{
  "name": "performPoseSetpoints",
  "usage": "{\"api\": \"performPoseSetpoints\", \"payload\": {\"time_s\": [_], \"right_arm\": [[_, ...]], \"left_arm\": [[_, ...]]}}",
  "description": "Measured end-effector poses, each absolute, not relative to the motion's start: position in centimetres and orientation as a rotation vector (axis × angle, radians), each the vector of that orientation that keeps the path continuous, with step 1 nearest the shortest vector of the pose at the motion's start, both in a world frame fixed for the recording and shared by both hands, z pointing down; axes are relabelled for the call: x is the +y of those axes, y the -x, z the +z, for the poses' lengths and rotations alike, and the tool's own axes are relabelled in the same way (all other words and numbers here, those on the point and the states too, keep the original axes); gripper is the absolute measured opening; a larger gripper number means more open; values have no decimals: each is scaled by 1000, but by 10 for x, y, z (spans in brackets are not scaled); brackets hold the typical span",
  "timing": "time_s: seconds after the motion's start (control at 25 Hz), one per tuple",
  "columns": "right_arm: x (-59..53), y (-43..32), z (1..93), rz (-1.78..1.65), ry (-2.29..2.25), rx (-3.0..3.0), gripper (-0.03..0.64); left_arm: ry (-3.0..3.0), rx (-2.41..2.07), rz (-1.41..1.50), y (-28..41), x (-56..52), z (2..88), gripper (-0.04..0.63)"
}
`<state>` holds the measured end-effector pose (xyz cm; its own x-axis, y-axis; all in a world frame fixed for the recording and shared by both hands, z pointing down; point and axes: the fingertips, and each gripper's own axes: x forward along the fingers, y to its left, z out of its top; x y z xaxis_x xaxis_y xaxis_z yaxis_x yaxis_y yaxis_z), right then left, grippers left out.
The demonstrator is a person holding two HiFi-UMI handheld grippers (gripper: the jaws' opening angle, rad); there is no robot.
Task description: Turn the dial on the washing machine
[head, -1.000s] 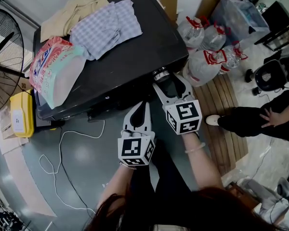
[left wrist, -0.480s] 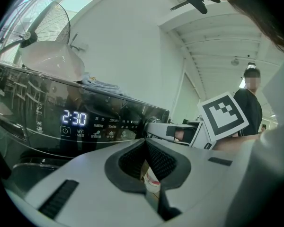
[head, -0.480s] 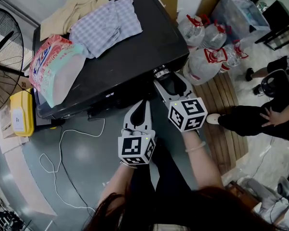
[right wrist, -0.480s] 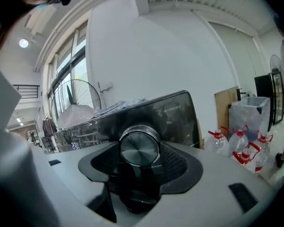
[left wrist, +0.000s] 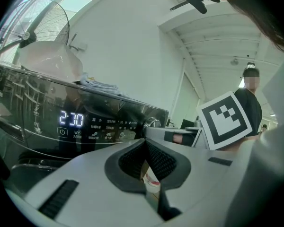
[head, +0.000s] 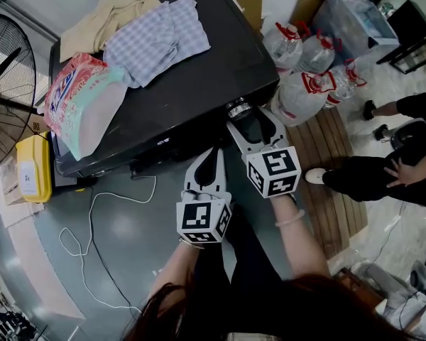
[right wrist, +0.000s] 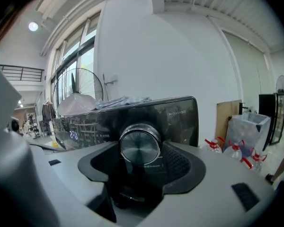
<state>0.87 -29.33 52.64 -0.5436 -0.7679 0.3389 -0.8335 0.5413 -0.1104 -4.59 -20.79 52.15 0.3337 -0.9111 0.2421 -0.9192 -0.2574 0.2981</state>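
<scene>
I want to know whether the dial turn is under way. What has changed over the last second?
The right gripper, its fingers closed on the dial, twisted half a second ago and has now twisted back to almost its first tilt without leaving the dial. A passer-by's leg has come into view at the right. The left gripper stayed shut beside it, and the washing machine kept its place.

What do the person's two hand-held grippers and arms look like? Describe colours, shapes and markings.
Both the left hand-held gripper and the right hand-held gripper have pale grey, tapering two-jaw bodies lined with dark textured pads. Each carries a white cube printed with black square markers. The forearms are unsleeved; a thin band circles the right wrist.
</scene>
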Motion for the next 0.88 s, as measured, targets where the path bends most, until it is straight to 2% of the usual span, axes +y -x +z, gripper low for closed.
{"api": "performPoseSetpoints", "payload": {"time_s": [0.48, 0.88], "right_arm": [[-287, -1, 519, -4, -1240, -2400, 296], [-291, -1, 520, -19, -1252, -2384, 287]], "left_arm": [[-2223, -1618, 32, 44, -204, 522, 17], [-2217, -1627, 35, 49, -204, 523, 17]]}}
